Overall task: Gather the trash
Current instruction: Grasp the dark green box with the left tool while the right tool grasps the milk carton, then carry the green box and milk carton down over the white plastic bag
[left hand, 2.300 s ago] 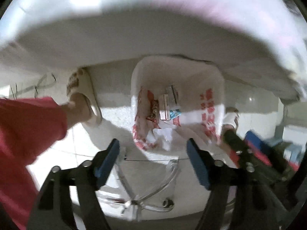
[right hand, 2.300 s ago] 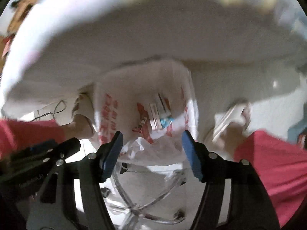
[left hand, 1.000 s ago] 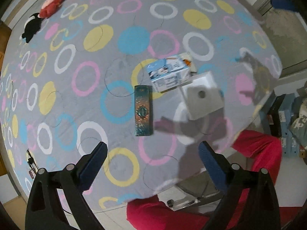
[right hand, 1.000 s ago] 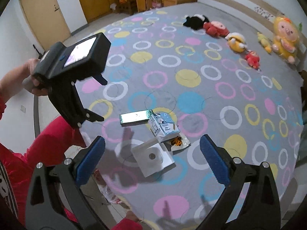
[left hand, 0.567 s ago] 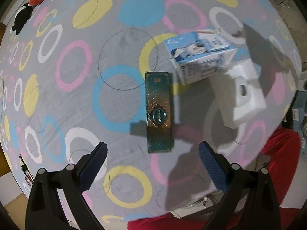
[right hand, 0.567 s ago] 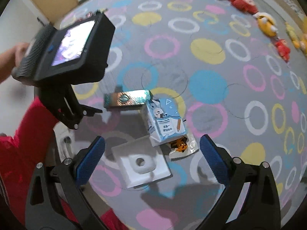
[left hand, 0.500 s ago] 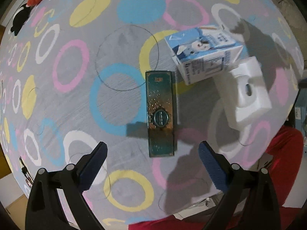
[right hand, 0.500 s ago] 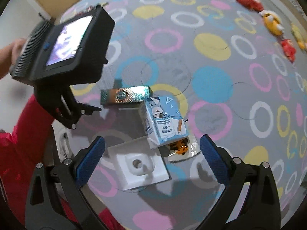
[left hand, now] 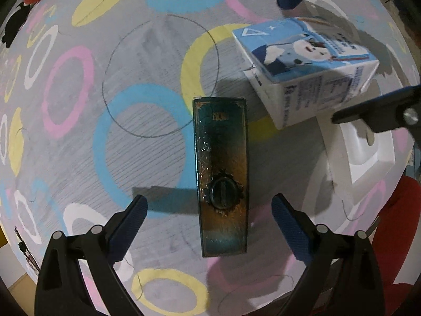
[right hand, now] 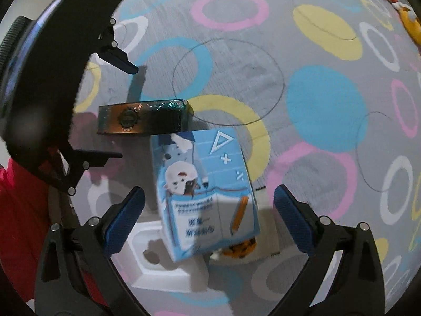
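Observation:
A long dark teal and gold box (left hand: pixel 221 176) lies flat on the table; it also shows in the right wrist view (right hand: pixel 142 117). My left gripper (left hand: pixel 209 218) is open, its jaws on either side of the box's near end. A blue and white milk carton (right hand: pixel 205 192) lies on its side beside it; it also shows in the left wrist view (left hand: pixel 305 65). My right gripper (right hand: pixel 209 218) is open around the carton's near part. A white foam tray (right hand: pixel 155 260) and a snack wrapper (right hand: pixel 240 248) lie under and behind the carton.
The round table has a grey cloth (left hand: pixel 79 137) with coloured rings. Its edge runs close below the grippers. Plush toys (right hand: pixel 405 8) sit at the far edge. Red trousers (left hand: pixel 400 237) show past the near edge.
Both grippers came up from the trash bag under the table and dropped close over the table. The left one now brackets the teal box, the right one the carton.

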`<state>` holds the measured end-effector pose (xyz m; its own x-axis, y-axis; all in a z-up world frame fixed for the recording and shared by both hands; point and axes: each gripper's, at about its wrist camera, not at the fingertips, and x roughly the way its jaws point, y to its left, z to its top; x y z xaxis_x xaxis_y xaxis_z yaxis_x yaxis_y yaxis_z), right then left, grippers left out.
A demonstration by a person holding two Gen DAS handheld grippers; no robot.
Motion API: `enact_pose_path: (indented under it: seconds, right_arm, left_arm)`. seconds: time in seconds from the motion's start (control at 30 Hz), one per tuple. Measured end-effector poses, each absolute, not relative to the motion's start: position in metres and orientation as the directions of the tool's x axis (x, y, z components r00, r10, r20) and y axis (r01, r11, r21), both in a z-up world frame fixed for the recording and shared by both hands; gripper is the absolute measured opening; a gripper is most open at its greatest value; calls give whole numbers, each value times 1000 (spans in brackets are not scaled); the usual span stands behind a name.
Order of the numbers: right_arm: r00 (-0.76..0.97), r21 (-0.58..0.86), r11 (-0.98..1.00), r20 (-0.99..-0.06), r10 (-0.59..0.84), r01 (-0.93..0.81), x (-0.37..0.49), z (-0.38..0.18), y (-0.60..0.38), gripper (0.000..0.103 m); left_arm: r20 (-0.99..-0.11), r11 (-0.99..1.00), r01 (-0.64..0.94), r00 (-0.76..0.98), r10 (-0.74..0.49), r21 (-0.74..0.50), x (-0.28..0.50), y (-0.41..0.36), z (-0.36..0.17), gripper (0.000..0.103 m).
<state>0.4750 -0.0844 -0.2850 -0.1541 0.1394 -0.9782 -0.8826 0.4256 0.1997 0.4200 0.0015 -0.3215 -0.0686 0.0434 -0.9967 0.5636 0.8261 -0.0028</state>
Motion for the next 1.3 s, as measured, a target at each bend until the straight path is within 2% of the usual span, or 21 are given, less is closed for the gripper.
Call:
enact_pose_path:
  seconds: [0.1, 0.17, 0.23, 0.33, 0.53, 0.6, 0.67, 0.97, 1.13, 1.3]
  right_arm:
    - [-160, 199, 415, -979, 127, -888, 475, -295, -82, 96]
    - [-161, 201, 417, -978, 129, -887, 475, -297, -80, 90]
    - [-162, 206, 411, -977, 139, -888, 474, -297, -79, 76]
    - [-147, 195, 404, -978, 146, -894, 470, -294, -78, 75]
    - [-70, 149, 442, -980, 188, -885, 459, -276, -86, 73]
    - [-29, 113, 458, -982, 186, -881, 456, -270, -90, 73]
    - [23, 74, 480, -981, 193, -874, 452, -262, -94, 73]
    - [310, -84, 703, -929, 200, -706, 440, -219, -143, 72]
    - [497, -183, 816, -856, 143, -549, 406, -174, -169, 72]
    - [621, -182, 914, -779, 91, -363, 368, -121, -204, 72]
  left_arm:
    - [-997, 828, 560, -74, 38, -10, 426, 5, -326, 89]
    - [-996, 831, 556, -73, 45, -3, 426, 5, -329, 85]
    - [-996, 826, 563, -71, 50, 1, 426, 5, -329, 84]
    - [-996, 822, 569, -68, 56, 7, 425, 5, -330, 80]
    - [-997, 824, 566, -51, 58, 19, 426, -9, -323, 56]
    - [-997, 826, 563, -42, 68, 33, 425, -11, -321, 43]
    - [-996, 826, 561, -35, 81, 47, 421, -15, -321, 36]
    - [-997, 871, 486, 31, 68, 74, 416, -1, -299, 35]
    - [-994, 898, 431, 96, 50, 87, 402, 9, -261, 35]
    - [-986, 931, 355, 167, 26, 85, 370, 11, -219, 35]
